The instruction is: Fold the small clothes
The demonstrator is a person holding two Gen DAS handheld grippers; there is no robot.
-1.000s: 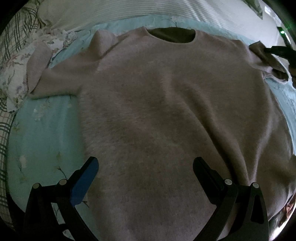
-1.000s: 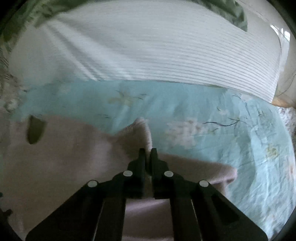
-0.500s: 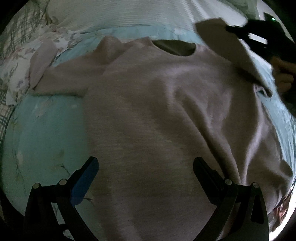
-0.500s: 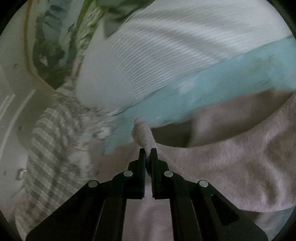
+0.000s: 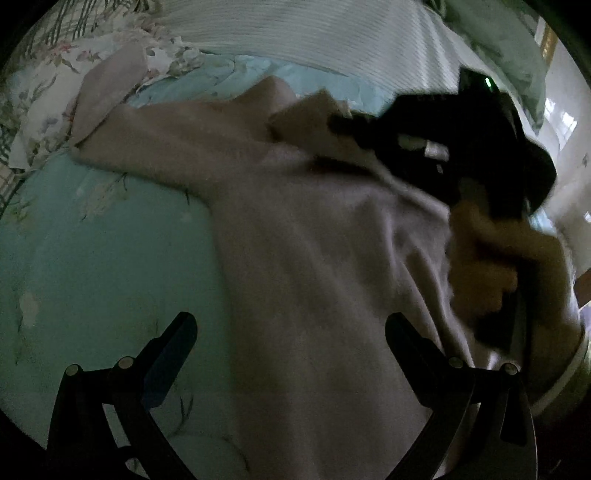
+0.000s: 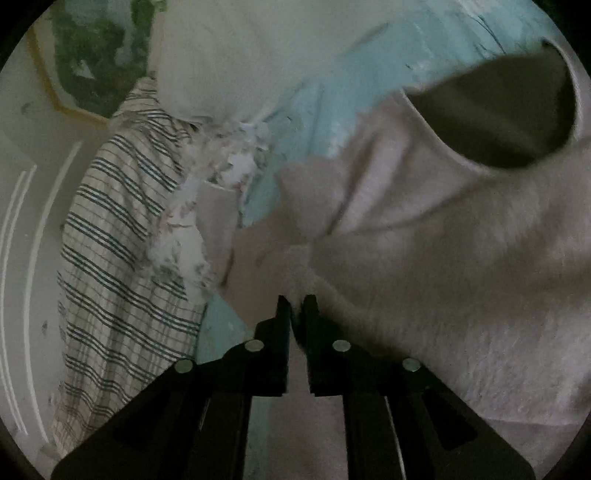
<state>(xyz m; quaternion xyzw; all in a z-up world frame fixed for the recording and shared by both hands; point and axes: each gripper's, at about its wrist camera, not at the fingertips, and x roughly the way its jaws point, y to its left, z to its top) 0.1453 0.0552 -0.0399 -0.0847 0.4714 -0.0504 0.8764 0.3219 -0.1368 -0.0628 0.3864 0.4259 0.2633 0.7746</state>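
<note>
A pale pink-grey fuzzy sweater [image 5: 314,258] lies on the turquoise floral bedsheet [image 5: 92,251]. My left gripper [image 5: 291,332] is open and empty above the sweater's lower body. My right gripper [image 6: 297,306] is shut on the sweater's right sleeve [image 6: 295,206] and holds it lifted over the sweater's chest, near the dark neck opening [image 6: 498,118]. In the left wrist view the right gripper [image 5: 443,147] and the hand holding it are above the sweater's right side. The left sleeve [image 5: 155,144] lies stretched out to the left.
A white ribbed pillow [image 5: 314,33] lies along the far side of the bed. A floral cloth [image 5: 44,85] and a plaid striped cloth [image 6: 122,240] lie at the bed's left end. Another pinkish piece [image 5: 110,88] rests on the floral cloth.
My right gripper has carried the right sleeve up and leftward across the sweater toward the collar. My left gripper has stayed open over the lower body, and its view has shifted a little.
</note>
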